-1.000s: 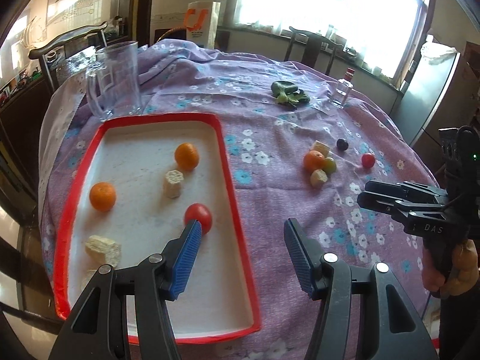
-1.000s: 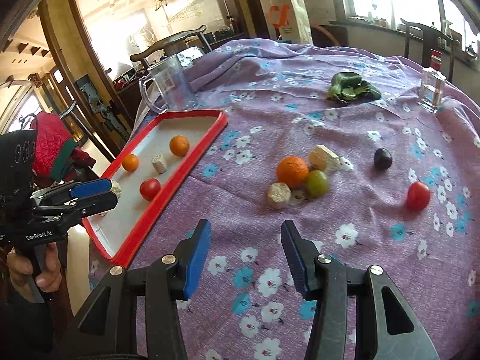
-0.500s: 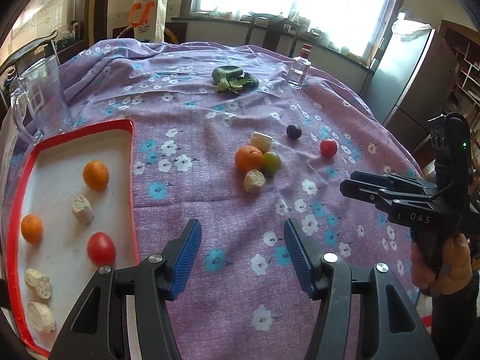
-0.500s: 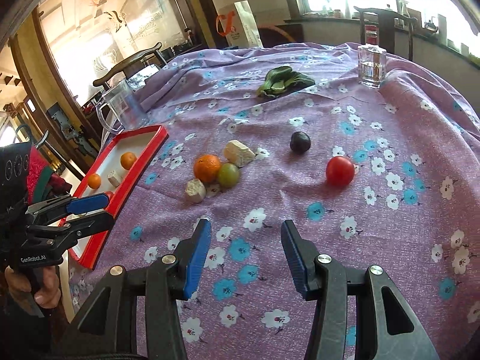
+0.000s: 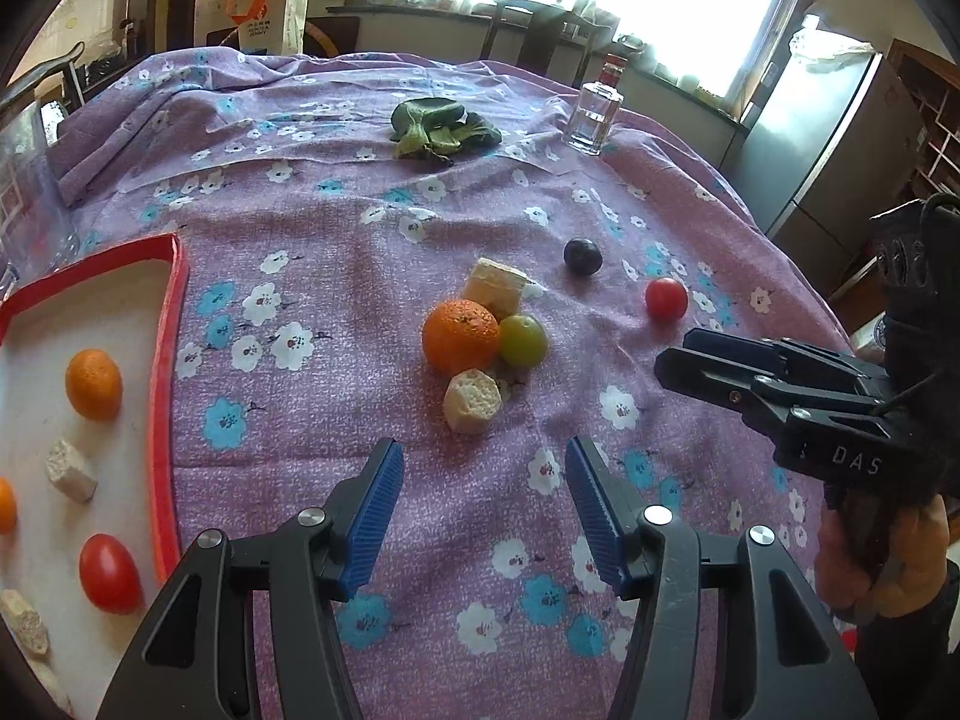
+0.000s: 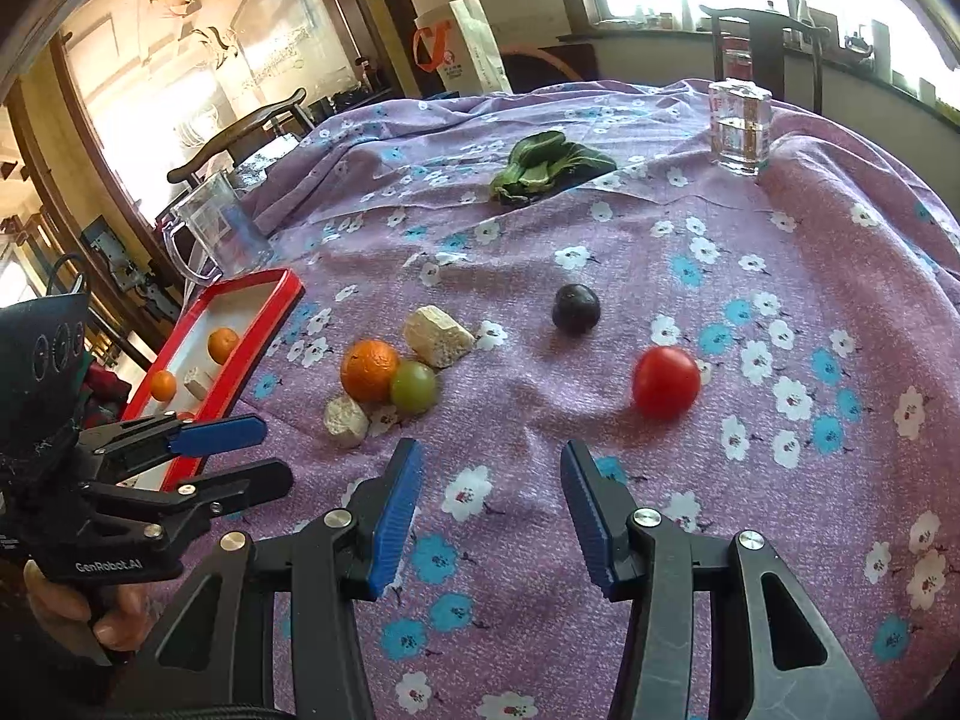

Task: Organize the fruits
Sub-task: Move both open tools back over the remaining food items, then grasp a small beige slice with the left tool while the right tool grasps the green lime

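On the purple flowered cloth lie an orange (image 5: 460,336), a green grape (image 5: 522,340), two pale chunks (image 5: 472,401) (image 5: 493,288), a dark plum (image 5: 582,256) and a red tomato (image 5: 666,298). The red-rimmed tray (image 5: 161,372) at the left holds two small oranges (image 5: 93,384), a tomato (image 5: 110,564) and pale chunks. My left gripper (image 5: 480,486) is open and empty, just short of the nearest chunk. My right gripper (image 6: 489,495) is open and empty, with the tomato (image 6: 666,382) ahead to its right; it also shows in the left wrist view (image 5: 708,363).
A clear glass jug (image 6: 213,234) stands behind the tray. Green leaves (image 5: 441,126) and a small glass bottle (image 5: 594,114) sit at the far side of the table. A chair and a paper bag (image 5: 267,3) stand beyond the table's far edge.
My left gripper has swung right, from over the tray to facing the fruit cluster on the cloth. My right gripper has moved right and forward toward the tomato and plum. Both stayed open.
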Tool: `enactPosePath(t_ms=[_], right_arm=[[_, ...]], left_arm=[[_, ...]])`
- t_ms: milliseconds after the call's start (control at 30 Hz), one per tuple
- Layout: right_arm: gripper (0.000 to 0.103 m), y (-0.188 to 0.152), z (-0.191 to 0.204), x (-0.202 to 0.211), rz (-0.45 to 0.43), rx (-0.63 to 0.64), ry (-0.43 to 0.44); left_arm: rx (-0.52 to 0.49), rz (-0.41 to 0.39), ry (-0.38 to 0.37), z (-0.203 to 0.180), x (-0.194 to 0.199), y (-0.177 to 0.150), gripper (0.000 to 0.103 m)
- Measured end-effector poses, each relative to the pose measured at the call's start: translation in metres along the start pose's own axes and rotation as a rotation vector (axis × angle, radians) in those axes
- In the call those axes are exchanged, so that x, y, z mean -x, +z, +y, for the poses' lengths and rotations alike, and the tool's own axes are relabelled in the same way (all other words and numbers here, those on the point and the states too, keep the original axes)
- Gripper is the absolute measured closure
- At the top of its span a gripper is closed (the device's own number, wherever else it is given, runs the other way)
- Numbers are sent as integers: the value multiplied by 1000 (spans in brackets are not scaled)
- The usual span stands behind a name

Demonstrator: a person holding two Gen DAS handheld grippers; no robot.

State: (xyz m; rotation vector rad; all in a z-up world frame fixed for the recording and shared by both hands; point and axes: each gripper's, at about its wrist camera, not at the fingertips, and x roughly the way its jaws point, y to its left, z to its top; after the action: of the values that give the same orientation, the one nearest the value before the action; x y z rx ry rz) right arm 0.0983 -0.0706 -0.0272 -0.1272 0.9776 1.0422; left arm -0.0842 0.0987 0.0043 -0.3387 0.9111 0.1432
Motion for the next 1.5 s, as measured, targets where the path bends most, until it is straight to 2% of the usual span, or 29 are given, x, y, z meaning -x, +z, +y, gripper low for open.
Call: enactPosePath(t_ms=[167, 267, 533, 700, 1033, 1500], right_arm=[[57, 10, 9, -6, -9, 14, 21], [58, 14, 13, -13, 2, 23, 26], [62, 21, 29, -52, 64, 63, 55], [76, 21, 36, -74, 86, 79, 41], [77, 21, 44, -45, 46, 76, 62], [77, 24, 82, -24, 10, 128, 89]], left_arm=[[3, 27, -18, 2, -29, 11, 73], [-7, 30, 0, 3, -41, 15, 80], [31, -4, 2, 25, -19, 9, 80], [42, -22, -2, 29, 0, 7, 80], [29, -53, 12, 32, 32, -2, 80], [51, -109, 50, 46, 79, -22, 84]])
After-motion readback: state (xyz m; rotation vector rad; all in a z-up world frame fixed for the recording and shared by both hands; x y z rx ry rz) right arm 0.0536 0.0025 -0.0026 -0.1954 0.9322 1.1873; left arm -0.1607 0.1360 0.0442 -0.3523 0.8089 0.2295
